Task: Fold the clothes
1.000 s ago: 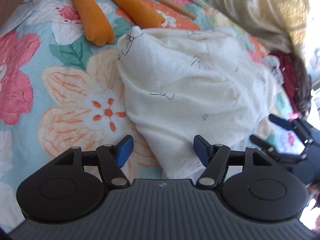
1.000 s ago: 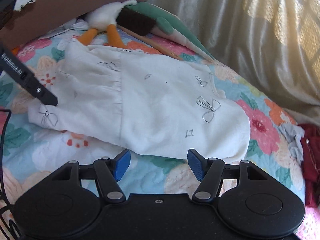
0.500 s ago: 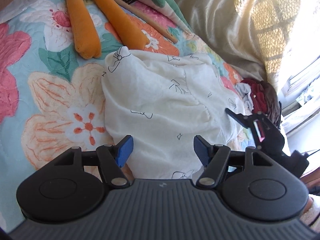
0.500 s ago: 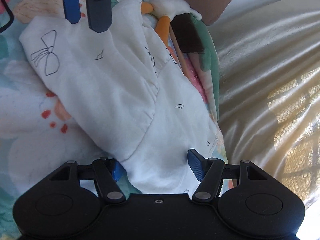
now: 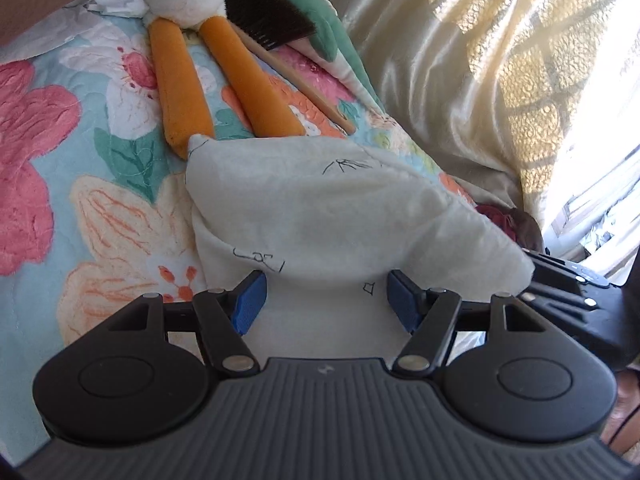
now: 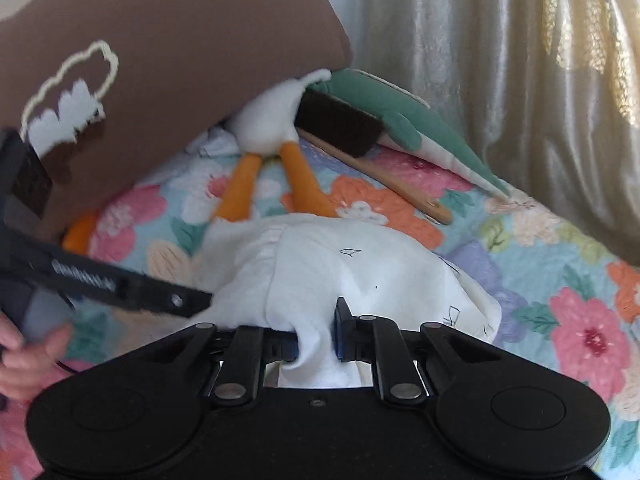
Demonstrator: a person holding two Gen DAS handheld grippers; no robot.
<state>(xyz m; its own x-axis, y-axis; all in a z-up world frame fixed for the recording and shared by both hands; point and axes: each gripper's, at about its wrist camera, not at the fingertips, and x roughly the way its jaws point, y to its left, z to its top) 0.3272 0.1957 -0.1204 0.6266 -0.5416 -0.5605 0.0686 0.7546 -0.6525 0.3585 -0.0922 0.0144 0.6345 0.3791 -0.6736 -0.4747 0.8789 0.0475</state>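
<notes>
The white garment [image 6: 348, 268], printed with small black bows, lies bunched on the floral quilt [image 6: 560, 280] of the bed, near both tools, with its far edge just short of the orange legs of a stuffed bird [image 6: 296, 176] and a wooden-handled brush [image 6: 360, 152].

The right gripper [image 6: 316, 340] has its jaws closed on a pinch of the garment's near edge; cloth bulges out between the blue pads and hangs below them. The left gripper [image 5: 324, 300] has its jaws wide open, with the near part of the garment lying between the two blue pads, neither of which presses on it. In the right wrist view one of its fingers reaches in from the left and touches the garment's left side.

The step in hand looks like taking a second hold so the piece can be lifted and laid flat for a fold. To do it well, the left jaws should probably close on a true edge or corner rather than on the loose middle of the heap, since a grip on the middle would likely catch several layers and make a lump instead of a clean crease. Once both holds are firm, drawing the two tools apart, left and right, should pull the cloth taut. The lift is best kept low and toward the near side, so that the far edge does not drag over the bird's legs or the brush handle.
</notes>
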